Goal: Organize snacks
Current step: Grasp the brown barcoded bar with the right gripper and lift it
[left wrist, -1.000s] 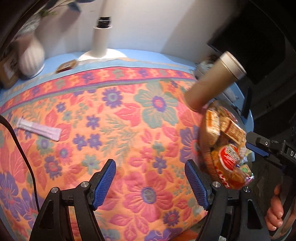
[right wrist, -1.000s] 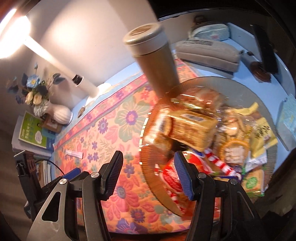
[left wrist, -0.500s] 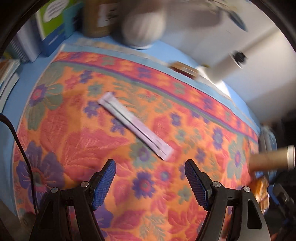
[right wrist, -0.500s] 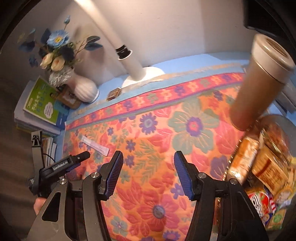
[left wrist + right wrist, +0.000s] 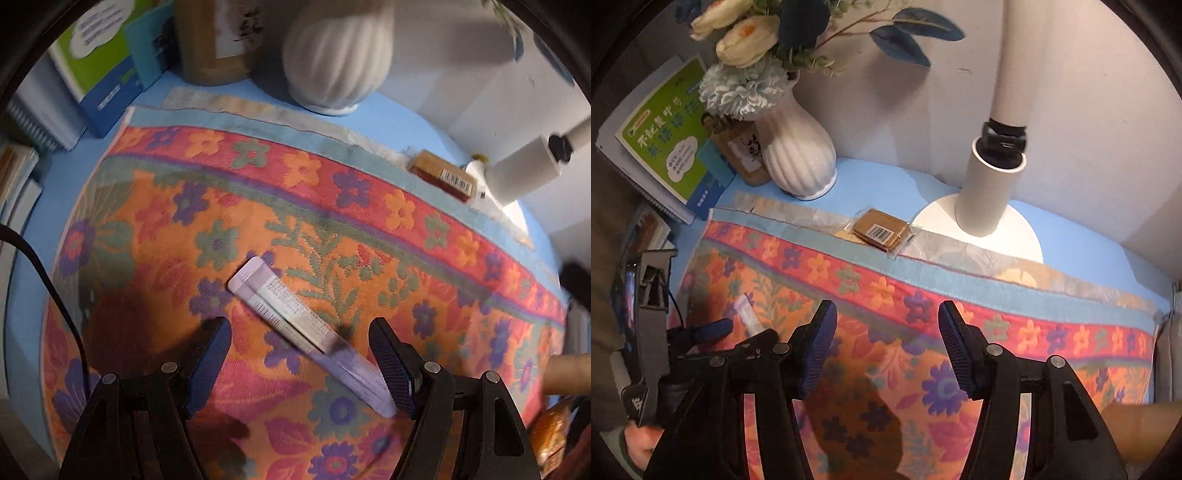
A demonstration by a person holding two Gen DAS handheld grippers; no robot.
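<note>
A long purple snack packet [image 5: 295,321] lies slantwise on the floral cloth [image 5: 369,229]. My left gripper [image 5: 301,356] hangs open just over it, pointing steeply down; the packet's lower end reaches close to the right fingertip [image 5: 391,363], and no pad presses on it. A small brown snack packet [image 5: 441,175] [image 5: 881,229] rests at the cloth's far edge beside the lamp base. My right gripper [image 5: 886,341] is open over the cloth with nothing between its fingers, some way short of the brown packet. In the right wrist view the left gripper [image 5: 713,330] and the purple packet [image 5: 746,314] show at the left.
A white ribbed vase [image 5: 798,155] with flowers, a brown box [image 5: 742,151] and a stack of books [image 5: 665,140] stand at the back left. A white lamp [image 5: 990,192] stands at the back. A brown tube [image 5: 1141,424] and wrapped snacks [image 5: 550,435] are at the right.
Both views have swung left, away from the plate of snacks. My left gripper has come down over the purple packet. My right gripper has moved toward the back edge with the brown packet.
</note>
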